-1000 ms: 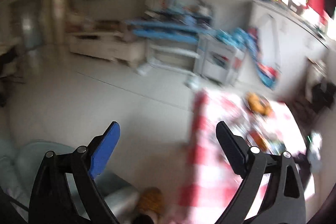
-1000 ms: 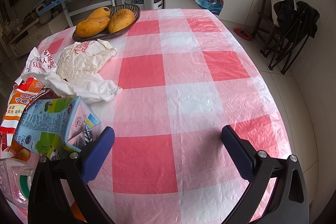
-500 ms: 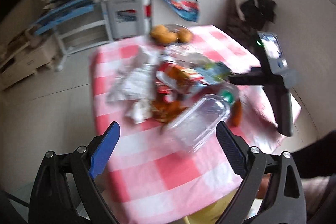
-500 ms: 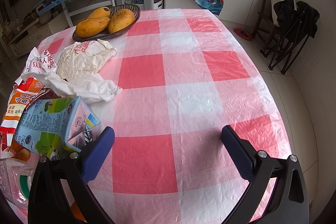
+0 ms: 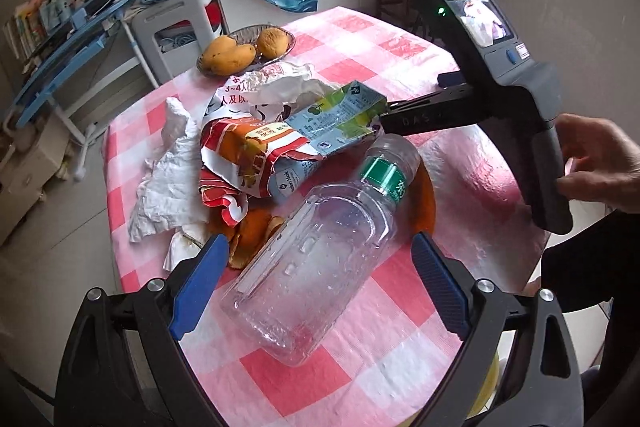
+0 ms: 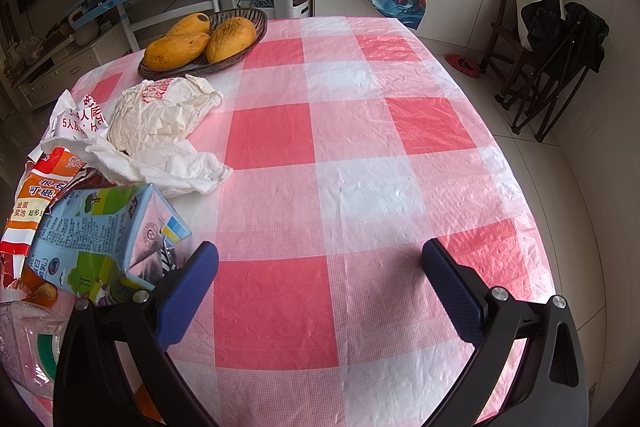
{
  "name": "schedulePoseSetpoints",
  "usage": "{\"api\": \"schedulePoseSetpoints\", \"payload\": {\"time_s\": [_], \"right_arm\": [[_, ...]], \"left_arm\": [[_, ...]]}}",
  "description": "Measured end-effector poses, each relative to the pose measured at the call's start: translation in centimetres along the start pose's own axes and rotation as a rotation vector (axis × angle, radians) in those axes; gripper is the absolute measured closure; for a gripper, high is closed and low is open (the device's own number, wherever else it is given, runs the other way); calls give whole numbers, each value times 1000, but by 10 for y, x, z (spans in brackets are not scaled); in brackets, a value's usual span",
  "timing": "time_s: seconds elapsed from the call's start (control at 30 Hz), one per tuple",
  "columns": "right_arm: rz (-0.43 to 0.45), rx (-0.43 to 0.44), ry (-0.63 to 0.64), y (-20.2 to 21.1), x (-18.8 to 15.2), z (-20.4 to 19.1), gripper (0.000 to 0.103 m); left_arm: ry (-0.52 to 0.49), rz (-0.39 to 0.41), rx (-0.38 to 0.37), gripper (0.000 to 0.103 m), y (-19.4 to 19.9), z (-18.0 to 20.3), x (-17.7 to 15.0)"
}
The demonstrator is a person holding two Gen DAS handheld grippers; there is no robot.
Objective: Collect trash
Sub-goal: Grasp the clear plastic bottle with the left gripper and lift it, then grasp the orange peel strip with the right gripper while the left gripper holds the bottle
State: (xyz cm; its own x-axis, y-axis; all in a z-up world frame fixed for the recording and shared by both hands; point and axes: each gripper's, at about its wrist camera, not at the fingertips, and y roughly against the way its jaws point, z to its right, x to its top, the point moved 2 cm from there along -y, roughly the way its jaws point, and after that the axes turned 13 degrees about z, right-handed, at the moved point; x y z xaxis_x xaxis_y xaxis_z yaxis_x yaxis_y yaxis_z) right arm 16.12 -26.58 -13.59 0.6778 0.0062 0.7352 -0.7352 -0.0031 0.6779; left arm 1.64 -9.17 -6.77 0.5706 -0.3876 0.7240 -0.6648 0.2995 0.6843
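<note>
left tongs (image 5: pixel 316 283): jaws apart, empty, straddling bottle (image 5: pixel 320 259) lying on its side
right tongs (image 6: pixel 320 275): jaws apart, empty, above bare tablecloth (image 6: pixel 360 147)
carton (image 6: pixel 100 239): just left of right tongs
wrappers (image 5: pixel 248 155): beyond bottle
mangoes (image 6: pixel 200 41): basket, far side

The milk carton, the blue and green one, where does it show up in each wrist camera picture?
Left wrist view: the milk carton lies above centre, behind the clear bottle.
Right wrist view: the milk carton sits at lower left, beside the near blue finger.
Shared landmark: the basket of mangoes at the far edge of the table.
</note>
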Motion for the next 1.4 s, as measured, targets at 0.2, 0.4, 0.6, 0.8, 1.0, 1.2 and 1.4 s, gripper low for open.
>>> {"api": "schedulePoseSetpoints", "payload": {"time_s": [0.2, 0.4, 0.6, 0.8, 1.0, 1.2, 1.4], "right_arm": [[0, 0, 1, 0, 0, 0, 6], [0, 0, 0, 0, 0, 0, 6], [-42, 62, 51, 3, -2, 0, 6], [-28, 55, 19, 24, -4, 26, 6], [-17, 180, -18, 59, -9, 32, 6], [-53, 311, 12, 84, -23, -1, 11], [-105, 381, 46, 88, -42, -36, 35]], "left_arm": [[-34, -21, 22, 14, -12, -1, 0], [-71, -57, 58, 14, -24, 5, -7], [-88, -82, 75, 22, -32, 12, -13], [-46, -68, 36, 41, -30, 15, -11], [77, -63, -18, 49, -21, 16, -10], [183, -29, 3, 49, 3, 11, -16], [331, 115, -5, 49, 47, -7, -19]]}}
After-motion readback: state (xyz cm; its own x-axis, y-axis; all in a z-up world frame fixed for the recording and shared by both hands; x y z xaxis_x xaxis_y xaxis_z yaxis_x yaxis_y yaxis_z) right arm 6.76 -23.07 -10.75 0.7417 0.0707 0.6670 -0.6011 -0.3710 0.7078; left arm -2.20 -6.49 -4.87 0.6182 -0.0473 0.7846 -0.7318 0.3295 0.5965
